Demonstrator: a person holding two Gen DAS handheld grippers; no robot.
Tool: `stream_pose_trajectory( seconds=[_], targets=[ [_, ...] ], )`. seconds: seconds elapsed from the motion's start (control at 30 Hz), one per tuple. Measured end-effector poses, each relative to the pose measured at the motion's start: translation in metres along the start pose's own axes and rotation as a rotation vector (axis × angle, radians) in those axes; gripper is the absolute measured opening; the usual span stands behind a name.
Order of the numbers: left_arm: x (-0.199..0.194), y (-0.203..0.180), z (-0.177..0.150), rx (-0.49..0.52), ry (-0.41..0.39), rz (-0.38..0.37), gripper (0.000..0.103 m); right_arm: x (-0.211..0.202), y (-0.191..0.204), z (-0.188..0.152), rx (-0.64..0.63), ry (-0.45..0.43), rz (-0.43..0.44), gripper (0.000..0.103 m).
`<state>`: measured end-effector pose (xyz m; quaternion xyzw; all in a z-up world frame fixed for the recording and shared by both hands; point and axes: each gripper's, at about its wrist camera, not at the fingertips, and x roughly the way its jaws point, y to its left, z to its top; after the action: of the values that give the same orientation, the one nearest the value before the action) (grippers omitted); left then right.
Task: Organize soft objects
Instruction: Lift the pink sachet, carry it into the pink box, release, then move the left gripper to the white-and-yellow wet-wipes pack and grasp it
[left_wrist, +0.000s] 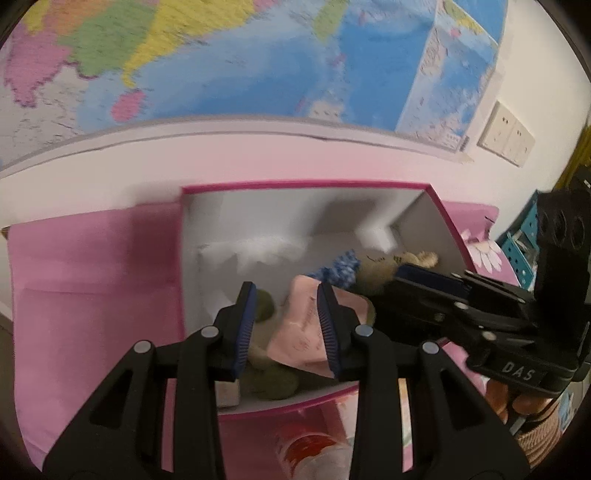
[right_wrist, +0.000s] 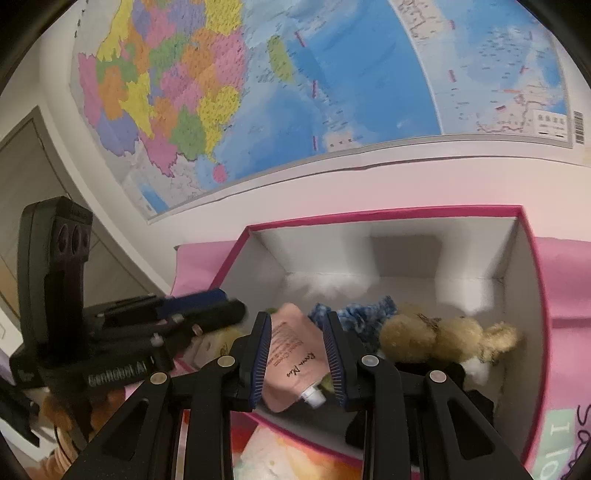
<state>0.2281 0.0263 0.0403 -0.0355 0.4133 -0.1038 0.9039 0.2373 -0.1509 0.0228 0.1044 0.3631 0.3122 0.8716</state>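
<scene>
Pink card rims the box (right_wrist: 532, 258), white inside, sitting on a pink cloth (left_wrist: 92, 266) below a wall map (right_wrist: 332, 74). I use the box as my landmark. My left fingers (left_wrist: 287, 326) hang over its near edge, set a little apart, nothing pressed between them; the pink pouch (left_wrist: 306, 332) lies in the box beneath them. My right fingers (right_wrist: 299, 360) hover over the near edge too, also a little apart, with the pouch (right_wrist: 291, 365) seen between them, cap toward me; whether the pads touch it I cannot tell. Deeper in the box lie a blue knit piece (right_wrist: 362, 314), a tan plush toy (right_wrist: 443, 336) toward its right wall, white fluff (right_wrist: 332, 284) by the back wall, and green plush (left_wrist: 273, 384) at the near left.
</scene>
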Motion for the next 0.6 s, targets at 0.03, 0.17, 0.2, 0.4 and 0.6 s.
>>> stream_pose_trajectory(
  seconds=[0.03,0.17,0.2,0.4,0.6],
  targets=[
    [-0.005,0.001,-0.001,-0.001,-0.010,0.001,0.035,-0.007,0.000,-0.002,0.000,-0.004,0.003,0.030],
    [-0.029,0.001,-0.010,0.011,-0.068,0.011,0.035,-0.030,0.005,-0.009,-0.014,-0.024,0.018,0.030],
    [-0.036,0.000,-0.013,0.017,-0.082,0.005,0.035,-0.036,0.007,-0.011,-0.020,-0.028,0.024,0.030],
    [-0.092,-0.009,-0.044,0.085,-0.182,-0.072,0.042,-0.079,0.019,-0.031,-0.057,-0.040,0.075,0.031],
    [-0.110,-0.021,-0.093,0.125,-0.155,-0.235,0.046,-0.110,0.024,-0.064,-0.084,-0.006,0.068,0.033]
  ],
)
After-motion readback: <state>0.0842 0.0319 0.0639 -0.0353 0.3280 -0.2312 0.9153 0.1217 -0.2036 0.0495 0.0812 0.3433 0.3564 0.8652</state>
